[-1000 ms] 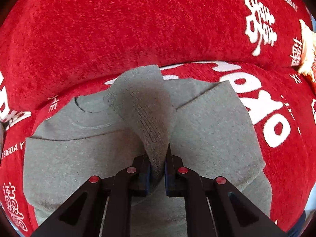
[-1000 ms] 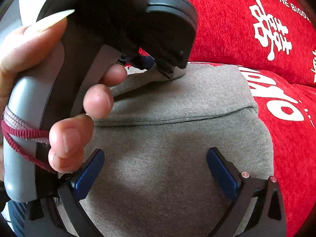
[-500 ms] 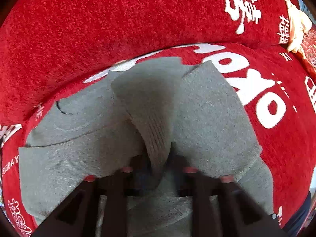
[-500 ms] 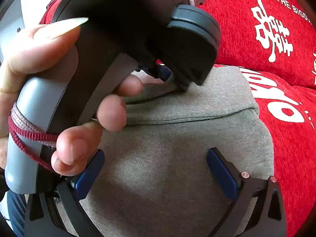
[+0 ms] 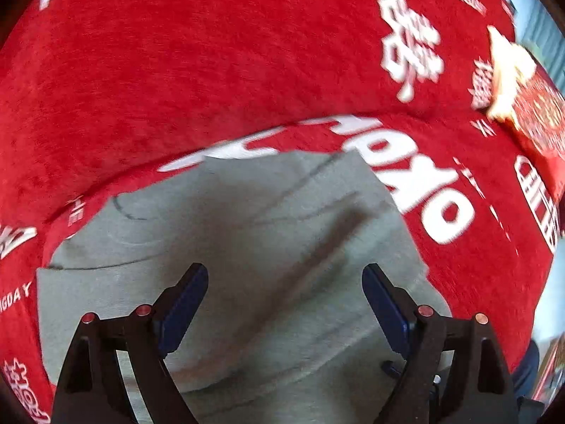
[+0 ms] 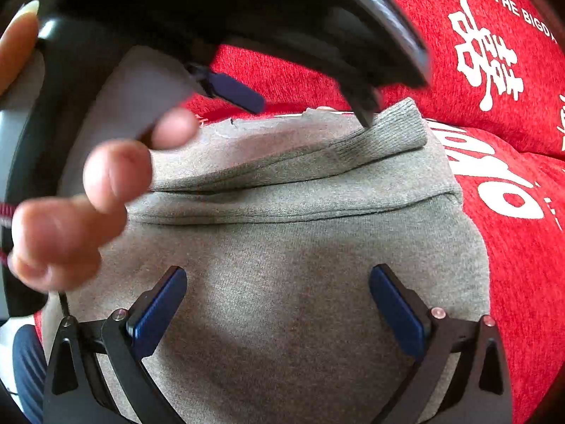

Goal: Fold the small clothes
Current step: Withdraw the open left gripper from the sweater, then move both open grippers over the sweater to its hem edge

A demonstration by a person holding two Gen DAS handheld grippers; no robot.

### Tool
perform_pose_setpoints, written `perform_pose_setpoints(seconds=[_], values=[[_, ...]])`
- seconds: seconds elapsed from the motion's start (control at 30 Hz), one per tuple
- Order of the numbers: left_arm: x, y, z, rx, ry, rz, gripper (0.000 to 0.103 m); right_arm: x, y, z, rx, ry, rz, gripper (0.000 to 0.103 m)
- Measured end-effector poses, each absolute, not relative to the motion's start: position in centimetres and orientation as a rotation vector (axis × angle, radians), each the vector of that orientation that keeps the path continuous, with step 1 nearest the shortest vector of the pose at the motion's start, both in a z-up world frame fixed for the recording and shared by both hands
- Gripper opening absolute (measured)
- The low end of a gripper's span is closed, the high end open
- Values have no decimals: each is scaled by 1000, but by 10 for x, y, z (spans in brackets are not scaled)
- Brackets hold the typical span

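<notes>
A small grey knit sweater (image 5: 247, 247) lies partly folded on the red cloth. Its sleeve with the ribbed cuff (image 6: 388, 130) lies across the body, near the far edge. My left gripper (image 5: 284, 293) is open and empty, just above the sweater. In the right wrist view the left gripper (image 6: 300, 106) hovers over the cuff with its jaws apart. My right gripper (image 6: 277, 300) is open and empty over the sweater's (image 6: 282, 247) lower body.
The red cloth (image 5: 212, 70) with white lettering covers a seat and its raised back behind the sweater. A red and gold item (image 5: 529, 106) lies at the far right. The person's hand (image 6: 88, 194) holds the left gripper at the left.
The left gripper was shut on the sleeve cuff and held it up. It has now opened and let the cuff go; the sleeve lies flat across the body. The right gripper has stayed put.
</notes>
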State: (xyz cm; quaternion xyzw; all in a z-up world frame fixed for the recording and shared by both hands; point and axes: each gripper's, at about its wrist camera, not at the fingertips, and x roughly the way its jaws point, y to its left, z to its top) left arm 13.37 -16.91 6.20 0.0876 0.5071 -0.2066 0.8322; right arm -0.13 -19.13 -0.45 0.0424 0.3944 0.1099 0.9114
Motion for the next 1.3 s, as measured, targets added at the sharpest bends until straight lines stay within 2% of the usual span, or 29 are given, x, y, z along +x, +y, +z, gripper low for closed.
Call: perform_pose_setpoints(seconds=[0.13,0.27,0.37,0.6,0.77,1.0,1.3], values=[[150,-164,44,175,1151,-343,90,-1,-190,-4,87,813,226,103],[126,-194,25,284,1217,-533,90,-3,-196,-3,121,809,241,103],[116,-201,21,343,1203,-542,90,-7,-203,1,125,818,263,103],[120,-126,54,135,1107,-509,90,-19,-247,37,117,695,191,103],[130,-76,45,124,1084,-235,90,47,-256,50,143,745,98,103],[134,-37,25,74,1090,-133,90,102,-198,47,4,804,138,103],[120,-18,5,40,1090,-143,89,99,-205,-2,-73,973,104,102]])
